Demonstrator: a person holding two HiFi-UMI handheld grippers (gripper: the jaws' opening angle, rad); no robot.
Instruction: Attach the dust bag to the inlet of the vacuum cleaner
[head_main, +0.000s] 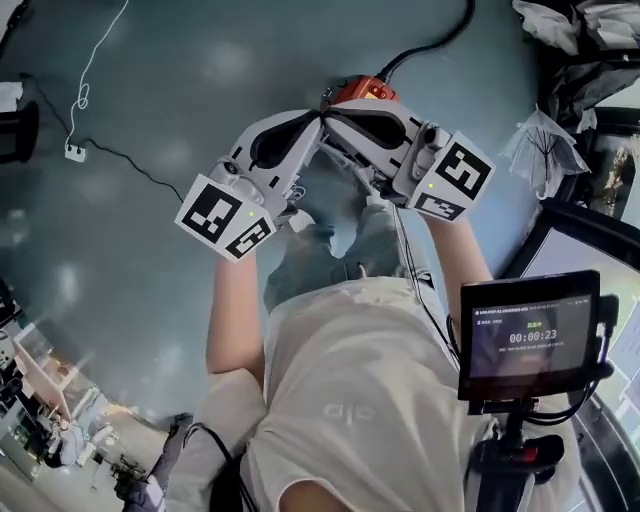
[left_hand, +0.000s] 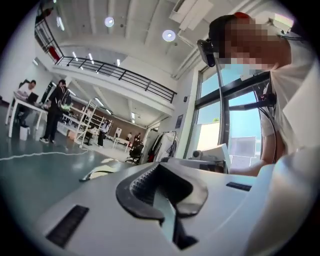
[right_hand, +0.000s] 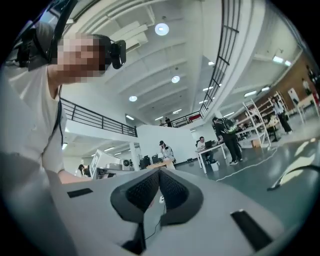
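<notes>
- One orange-red vacuum cleaner (head_main: 365, 90) sits on the floor (head_main: 180, 80), mostly hidden behind the grippers.
- Two grippers meet tip to tip in front of it: left gripper (head_main: 312, 126) and right gripper (head_main: 336, 114), each pinched closed on nothing.
- Around: one black cable (head_main: 430, 45), one white cable (head_main: 85, 90), one monitor (head_main: 530, 335).

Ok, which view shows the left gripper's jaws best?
The left gripper view: it looks along the left gripper, jaws shut and empty. The head view shows mostly its body and marker cube from above; the right gripper view misses it.
</notes>
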